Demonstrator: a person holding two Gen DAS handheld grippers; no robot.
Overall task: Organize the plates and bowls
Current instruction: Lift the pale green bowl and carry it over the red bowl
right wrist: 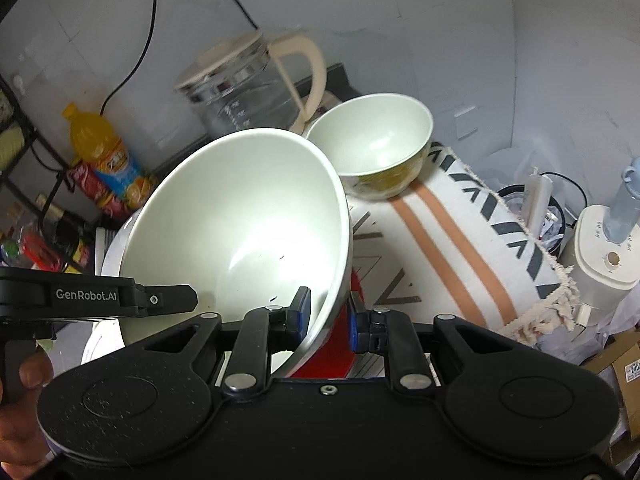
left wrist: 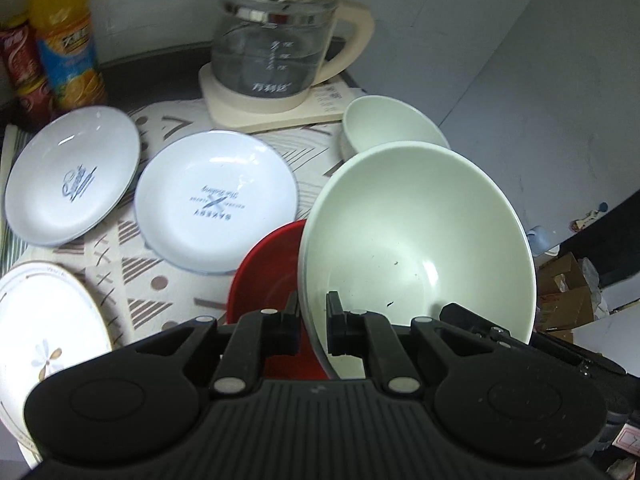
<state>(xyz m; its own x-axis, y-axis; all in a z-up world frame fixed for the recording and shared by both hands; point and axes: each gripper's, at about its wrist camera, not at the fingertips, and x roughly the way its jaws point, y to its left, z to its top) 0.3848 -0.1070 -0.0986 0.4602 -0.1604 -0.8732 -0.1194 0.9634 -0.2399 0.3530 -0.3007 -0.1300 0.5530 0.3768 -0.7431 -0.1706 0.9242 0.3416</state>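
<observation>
A large pale green bowl (left wrist: pixel 420 240) hangs tilted above a red dish (left wrist: pixel 264 264). My left gripper (left wrist: pixel 312 320) is shut on its near rim, one finger inside and one outside. In the right wrist view the same bowl (right wrist: pixel 248 216) has its rim pinched by my right gripper (right wrist: pixel 326 316), with the red dish (right wrist: pixel 340 356) underneath. A smaller pale bowl (left wrist: pixel 384 124) stands behind on the patterned cloth, also seen as the small bowl (right wrist: pixel 376 136). Two white printed plates (left wrist: pixel 72 176) (left wrist: pixel 216 204) and a flowered plate (left wrist: pixel 44 340) lie to the left.
A glass kettle (left wrist: pixel 272 40) on its beige base stands at the back, with an orange drink bottle (left wrist: pixel 64 40) and red cans (left wrist: pixel 24 68) at back left. The table drops off on the right, past a white appliance (right wrist: pixel 600 264). A hand (right wrist: pixel 24 372) holds the left tool.
</observation>
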